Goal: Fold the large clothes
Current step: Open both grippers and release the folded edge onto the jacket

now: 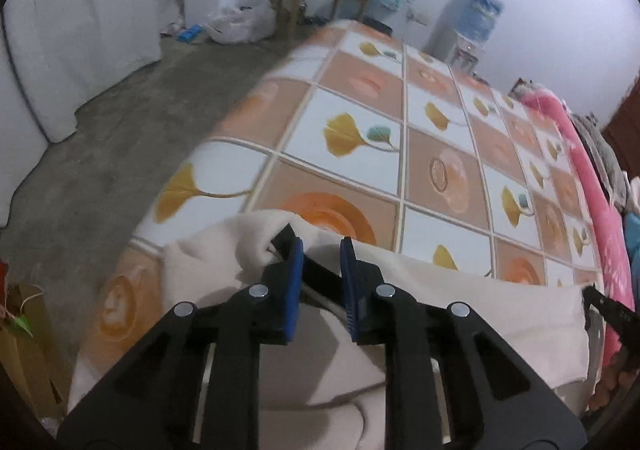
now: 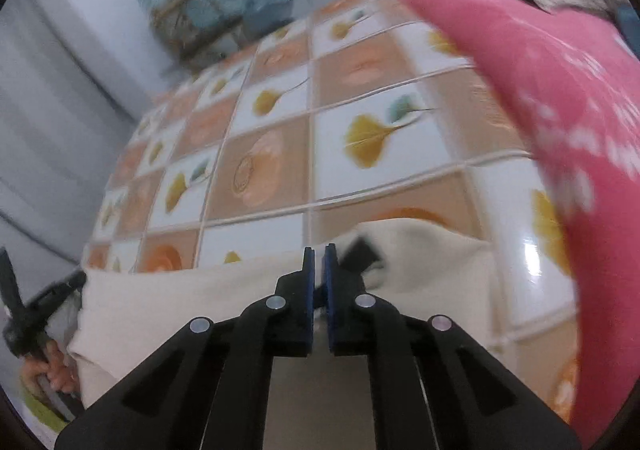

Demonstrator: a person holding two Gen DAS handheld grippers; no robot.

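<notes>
1. A cream garment (image 1: 460,314) lies along the near edge of a table (image 1: 440,154) covered with a tiled leaf-and-cup pattern cloth.
2. The left gripper (image 1: 322,250) points down at the garment's top edge; its jaws stand a narrow gap apart, pads not pressing the cloth, with a bunched fold just left of the left finger.
3. The right gripper (image 2: 319,250) sits over the same edge further along; its jaws are almost together, and whether cloth is pinched between them cannot be told.
4. In the right wrist view the garment (image 2: 192,298) spans from the left gripper (image 2: 24,314), held by a hand (image 2: 52,370), to past the right fingers.
5. A pink blanket (image 2: 540,90) lies along the table's far side.
</notes>
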